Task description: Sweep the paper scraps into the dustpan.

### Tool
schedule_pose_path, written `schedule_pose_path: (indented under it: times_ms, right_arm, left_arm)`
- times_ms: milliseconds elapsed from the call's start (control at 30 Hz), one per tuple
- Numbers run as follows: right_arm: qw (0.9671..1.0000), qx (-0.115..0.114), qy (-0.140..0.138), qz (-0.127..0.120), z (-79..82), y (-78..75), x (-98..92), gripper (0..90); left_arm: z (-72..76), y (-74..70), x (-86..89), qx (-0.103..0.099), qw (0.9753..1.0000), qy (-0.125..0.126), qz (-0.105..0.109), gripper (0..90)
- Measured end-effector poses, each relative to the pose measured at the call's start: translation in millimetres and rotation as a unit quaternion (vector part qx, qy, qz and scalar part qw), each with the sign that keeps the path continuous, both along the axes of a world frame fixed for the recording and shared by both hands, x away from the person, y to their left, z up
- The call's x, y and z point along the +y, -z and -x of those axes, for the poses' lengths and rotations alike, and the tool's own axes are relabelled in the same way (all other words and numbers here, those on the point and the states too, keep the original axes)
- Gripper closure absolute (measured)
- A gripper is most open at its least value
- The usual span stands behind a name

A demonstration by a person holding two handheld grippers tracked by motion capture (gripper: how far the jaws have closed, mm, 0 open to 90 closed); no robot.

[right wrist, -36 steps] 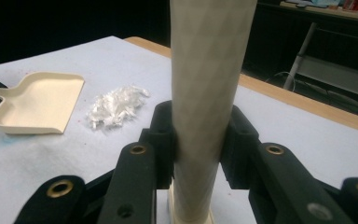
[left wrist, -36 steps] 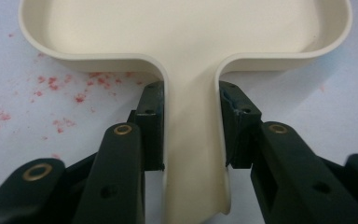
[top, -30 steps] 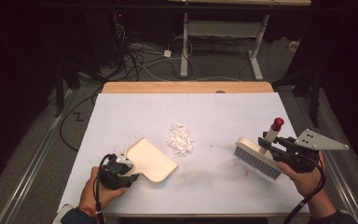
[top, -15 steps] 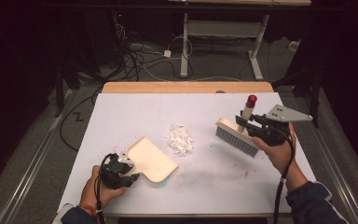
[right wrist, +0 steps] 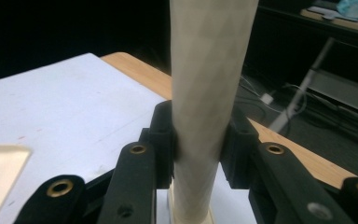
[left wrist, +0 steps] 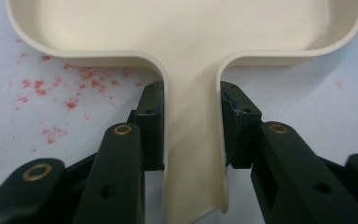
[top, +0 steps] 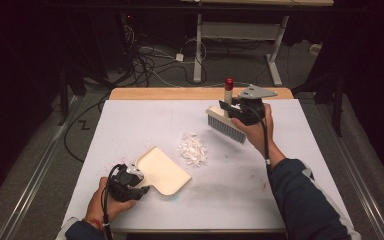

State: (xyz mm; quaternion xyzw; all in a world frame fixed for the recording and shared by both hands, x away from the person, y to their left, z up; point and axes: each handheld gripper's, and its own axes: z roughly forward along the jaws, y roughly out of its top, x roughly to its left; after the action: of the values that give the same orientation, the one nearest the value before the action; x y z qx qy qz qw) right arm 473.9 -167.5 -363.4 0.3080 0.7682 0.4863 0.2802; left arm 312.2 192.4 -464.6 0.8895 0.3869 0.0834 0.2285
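Now the brush [top: 226,126] has moved to the far side of the paper scraps [top: 192,149].

Right gripper [top: 233,107] is closed on its handle, left gripper [top: 139,178] clamps the dustpan [top: 162,170] near-left; probably a sweep toward it follows.

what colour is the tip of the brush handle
Red; the brush handle below its tip is cream. It shows best in the high view.
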Motion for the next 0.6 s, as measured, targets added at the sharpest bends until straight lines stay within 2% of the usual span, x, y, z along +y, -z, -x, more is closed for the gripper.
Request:
schedule_pose_path:
  times_ms: [67, 167, 300, 433, 533, 600]
  right_arm:
    - [0.9999, -0.004, 0.008, 0.008, -6.1, 5.1, 11.4, 70.8]
    - [0.9998, 0.005, 0.017, -0.008, -12.0, 11.3, 25.6, 70.8]
    - [0.9998, -0.004, 0.018, -0.006, -10.9, 16.2, 44.8, 70.8]
    - [1.0, -0.003, 0.005, -0.004, -10.0, 23.2, 59.5, 70.8]
    - [0.9998, 0.002, -0.007, -0.02, -9.3, 29.0, 63.6, 70.9]
    - [0.9997, 0.005, -0.017, -0.019, -6.9, 29.2, 65.5, 70.9]
  left_arm:
    - [0.7, -0.4, -2.0, -0.002, 1.0, -0.001, -0.004, 63.7]
    - [1.3, -0.4, -2.4, -0.004, 1.0, -0.002, -0.005, 63.7]
    - [1.5, -0.6, -3.1, -0.002, 1.0, -0.004, -0.005, 63.7]
    - [0.8, -0.9, -3.0, 0.002, 1.0, -0.004, -0.005, 63.7]
    - [-0.2, -1.1, -3.5, 0.004, 1.0, -0.003, -0.005, 63.7]
    - [-1.0, -1.4, -3.7, 0.005, 1.0, -0.002, -0.005, 63.7]
